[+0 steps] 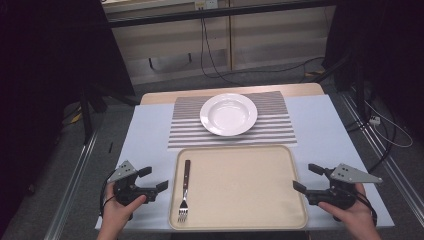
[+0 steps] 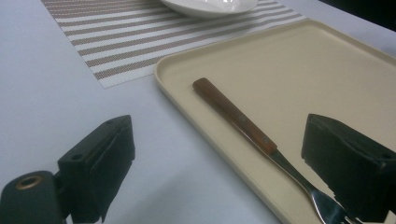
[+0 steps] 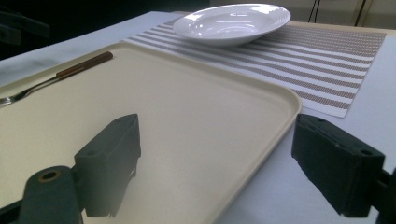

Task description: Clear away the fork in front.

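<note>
A fork (image 1: 185, 190) with a brown wooden handle lies lengthwise along the left side of a beige tray (image 1: 240, 185), tines toward the table's near edge. My left gripper (image 1: 155, 178) rests just left of the tray, open, with nothing between its jaws. In the left gripper view the fork (image 2: 238, 119) lies ahead of the open gripper (image 2: 219, 133), nearer its right jaw. My right gripper (image 1: 303, 177) is at the tray's right edge, open and empty. The right gripper view looks across the tray (image 3: 187, 107) to the fork (image 3: 70, 74) at its far side.
A white deep plate (image 1: 228, 114) stands on a striped placemat (image 1: 275, 127) behind the tray. The table (image 1: 145, 140) has a pale blue top with bare strips on both sides of the tray. Cables lie on the floor beyond the table.
</note>
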`<state>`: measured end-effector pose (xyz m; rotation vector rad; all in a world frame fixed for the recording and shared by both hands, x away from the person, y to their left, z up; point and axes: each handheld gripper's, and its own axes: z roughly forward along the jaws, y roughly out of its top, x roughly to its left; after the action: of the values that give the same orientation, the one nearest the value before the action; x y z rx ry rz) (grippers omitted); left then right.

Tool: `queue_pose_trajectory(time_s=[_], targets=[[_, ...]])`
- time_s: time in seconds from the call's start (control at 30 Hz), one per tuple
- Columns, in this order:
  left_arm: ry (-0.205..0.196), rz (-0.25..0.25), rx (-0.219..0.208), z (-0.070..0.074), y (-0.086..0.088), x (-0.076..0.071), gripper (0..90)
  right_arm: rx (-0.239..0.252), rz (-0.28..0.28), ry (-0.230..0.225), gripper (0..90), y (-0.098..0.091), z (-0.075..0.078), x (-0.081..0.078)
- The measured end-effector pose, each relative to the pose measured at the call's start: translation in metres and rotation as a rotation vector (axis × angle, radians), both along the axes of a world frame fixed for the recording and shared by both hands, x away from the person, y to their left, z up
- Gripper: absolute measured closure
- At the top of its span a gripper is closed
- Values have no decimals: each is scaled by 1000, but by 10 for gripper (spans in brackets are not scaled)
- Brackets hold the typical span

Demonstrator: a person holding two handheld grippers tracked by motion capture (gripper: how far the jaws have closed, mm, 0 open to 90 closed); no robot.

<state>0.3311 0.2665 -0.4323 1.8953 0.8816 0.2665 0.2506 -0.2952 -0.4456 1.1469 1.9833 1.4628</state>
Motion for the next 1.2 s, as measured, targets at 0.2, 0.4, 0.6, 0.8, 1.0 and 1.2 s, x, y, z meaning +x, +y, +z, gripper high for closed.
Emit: queue_pose_trajectory(time_s=[0.2,0.4,0.6,0.8,1.0,1.2], targets=[[-1,1,0,-1,1,0,93,-6,6,9,159,0,-3,1],[4,0,16,-3,1,0,93,-14,2,13,159,-2,-3,1],[0,-1,19,-3,3,1,93,-25,3,10,159,-4,-4,1],[7,2,12,-4,4,1,93,-25,4,15,160,-5,-5,1],[6,11,9,-6,6,2,92,-34,12,18,160,-5,-7,2],[5,13,6,-5,5,1,92,-34,8,23,161,-6,-8,2]])
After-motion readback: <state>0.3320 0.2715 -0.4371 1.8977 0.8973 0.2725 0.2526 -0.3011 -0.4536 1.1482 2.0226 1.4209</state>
